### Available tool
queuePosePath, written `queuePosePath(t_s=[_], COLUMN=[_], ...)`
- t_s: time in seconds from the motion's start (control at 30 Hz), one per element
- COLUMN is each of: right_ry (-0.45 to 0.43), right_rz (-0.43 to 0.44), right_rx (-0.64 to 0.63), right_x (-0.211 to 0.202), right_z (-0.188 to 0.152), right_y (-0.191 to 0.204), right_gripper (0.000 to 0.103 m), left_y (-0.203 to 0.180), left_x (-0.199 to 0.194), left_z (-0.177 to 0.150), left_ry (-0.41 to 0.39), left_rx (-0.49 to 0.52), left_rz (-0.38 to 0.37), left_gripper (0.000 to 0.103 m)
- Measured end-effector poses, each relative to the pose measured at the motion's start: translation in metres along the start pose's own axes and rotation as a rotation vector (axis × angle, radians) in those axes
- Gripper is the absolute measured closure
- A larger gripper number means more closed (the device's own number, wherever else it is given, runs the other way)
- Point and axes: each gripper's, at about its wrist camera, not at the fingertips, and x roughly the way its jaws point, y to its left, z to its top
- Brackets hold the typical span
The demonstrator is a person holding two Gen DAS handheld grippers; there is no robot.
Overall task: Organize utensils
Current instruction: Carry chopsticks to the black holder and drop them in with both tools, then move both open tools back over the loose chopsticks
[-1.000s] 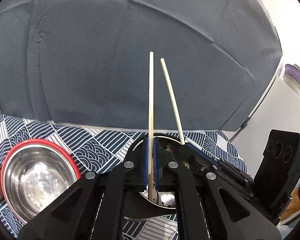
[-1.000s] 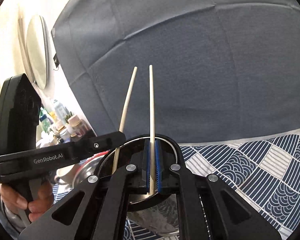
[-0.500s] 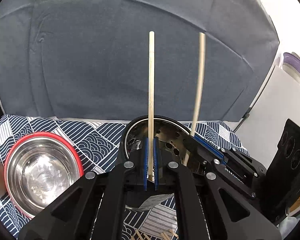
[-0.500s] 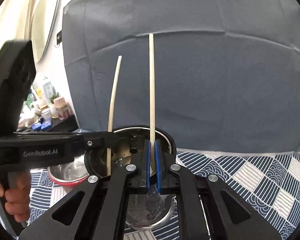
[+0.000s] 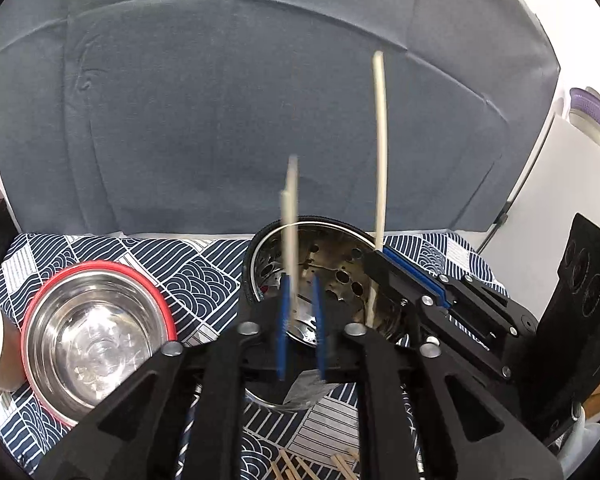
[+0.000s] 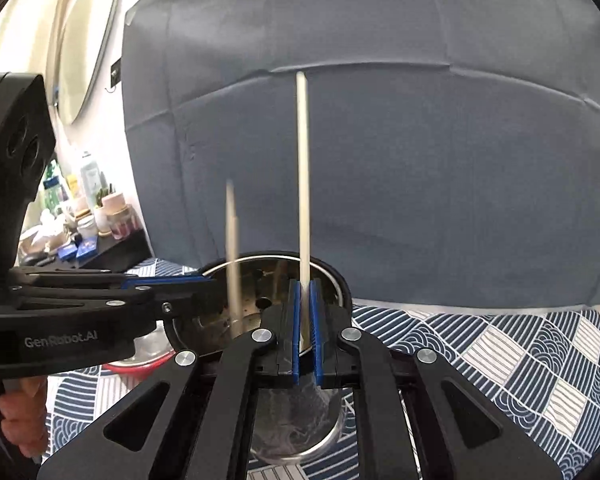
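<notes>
Left gripper (image 5: 300, 312): the jaws are opening, and the blue pads stand visibly apart. The left chopstick (image 5: 290, 224) is between them but no longer pinched; it appears motion-blurred, upright, with its lower end inside the holder (image 5: 260, 256), a perforated steel cylinder directly below and ahead of the fingertips. In judgement, this chopstick is dropping into the holder. The long axis of the chopstick is close to vertical and in line with the open mouth of the holder, which is the relation the release depends on. The gripper points forward and down over the near rim. A red-rimmed bowl (image 5: 96, 332) sits to the left of the holder on the patterned cloth (image 5: 180, 264); it takes no part in this step. Loose sticks (image 5: 300, 468) lie on the cloth at the near edge, under the gripper. Right gripper (image 6: 306, 320): the pads are clamped on the right chopstick (image 6: 303, 168), which stands upright with its lower end below the pads and over the holder mouth. This gripper also tilts forward and down, and enters from the right of the left one; both fingertips are about equally near the holder. In judgement, the next move for the right hand is a straight release, provided the stick stays vertical and inside the rim. A tilted stick could catch the rim and fall onto the cloth.
</notes>
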Motion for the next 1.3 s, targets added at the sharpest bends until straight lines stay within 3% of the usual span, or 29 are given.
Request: queuePosePath(t_s=[0.03,0.07,0.1,0.13,0.37,0.57,0.63,0.9,1.3], right_ry=[0.002,0.003,0.001,-0.008,-0.066,-0.036,-0.014,0.09,0.284], right_rz=[0.002,0.001,-0.013,-0.025,-0.075,-0.108,-0.117,-0.145,-0.175], right_rx=[-0.001,-0.004,-0.012,-0.017,-0.035,-0.091,-0.097,-0.065,-0.019], right_x=[-0.002,-0.004,-0.008,-0.011,-0.045,-0.062,-0.067,-0.079,-0.072], right_z=[0.0,0.0,0.0,0.0,0.012,0.018,0.017,0.0,-0.046], right_y=[0.0,-0.001,-0.001,-0.001,-0.005,-0.008,-0.01,-0.019,-0.028], right_gripper=[0.095,0.085,0.058,0.048,0.035,0.018,0.018,0.015,0.015], left_y=[-0.001,-0.001,-0.002,-0.003,0.01,0.025,0.03,0.044,0.048], left_x=[-0.003,-0.006,-0.009,-0.012,-0.035,-0.045,-0.05,-0.055,-0.035], left_z=[0.001,0.001,0.002,0.003,0.005,0.002,-0.001,-0.026,-0.093], left_ry=[-0.006,-0.012,-0.019,-0.023,-0.039,-0.027,-0.018,0.081,0.31], left_rx=[0.0,0.003,0.01,0.017,-0.026,-0.071,-0.086,-0.105,-0.13], left_rz=[0.002,0.005,0.011,0.017,0.035,0.071,0.077,0.098,0.159], left_gripper=[0.075,0.072,0.065,0.059,0.05,0.028,0.018,0.007,0.006])
